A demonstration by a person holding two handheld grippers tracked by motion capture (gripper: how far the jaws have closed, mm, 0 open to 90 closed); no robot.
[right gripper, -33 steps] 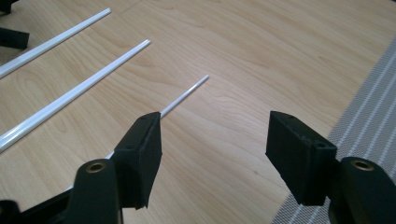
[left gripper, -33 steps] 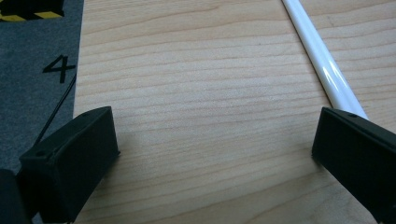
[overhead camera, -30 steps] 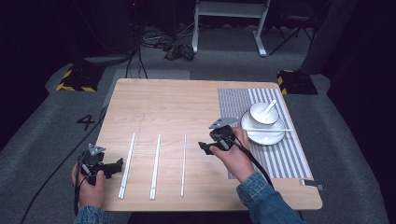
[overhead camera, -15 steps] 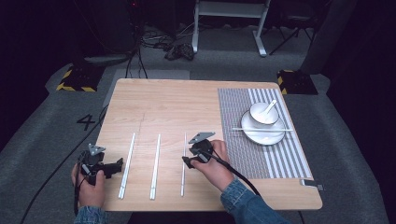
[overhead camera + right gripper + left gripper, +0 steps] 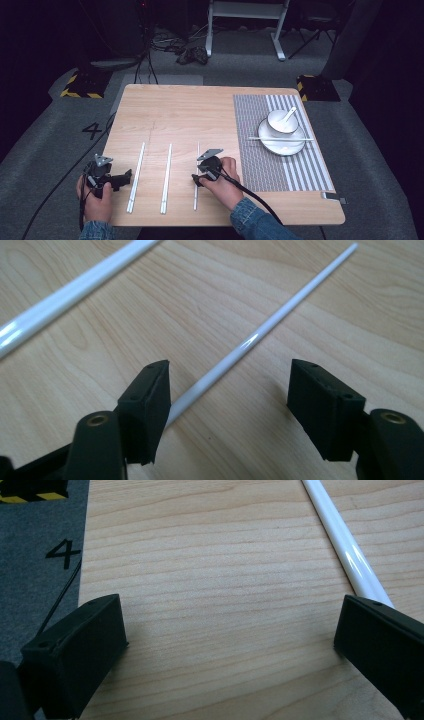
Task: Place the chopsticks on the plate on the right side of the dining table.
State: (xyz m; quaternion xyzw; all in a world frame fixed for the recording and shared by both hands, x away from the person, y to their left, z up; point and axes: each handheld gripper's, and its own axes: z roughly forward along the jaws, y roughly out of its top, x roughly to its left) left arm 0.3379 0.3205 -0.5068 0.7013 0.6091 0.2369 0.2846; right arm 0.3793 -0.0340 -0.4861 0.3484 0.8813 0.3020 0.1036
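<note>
step: right tool (image 5: 196,178) jaws apart, straddling thin white chopstick (image 5: 260,332) lying flat on tabletop (image 5: 190,110), nothing clamped | tip: centre stick between jaws, lower flush, close gently so it won't roll | left tool (image 5: 127,176) apart, idle beside leftmost chopstick (image 5: 345,550) | containers: bowl (image 5: 281,121) holds 1 spoon (image 5: 289,115), sits on plate (image 5: 282,146) with 1 chopstick (image 5: 280,139) across

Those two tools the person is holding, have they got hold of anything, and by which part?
Nothing is held. The right tool stands open with a thin white chopstick lying between its jaws, ungripped. The left tool is open over bare table.
</note>
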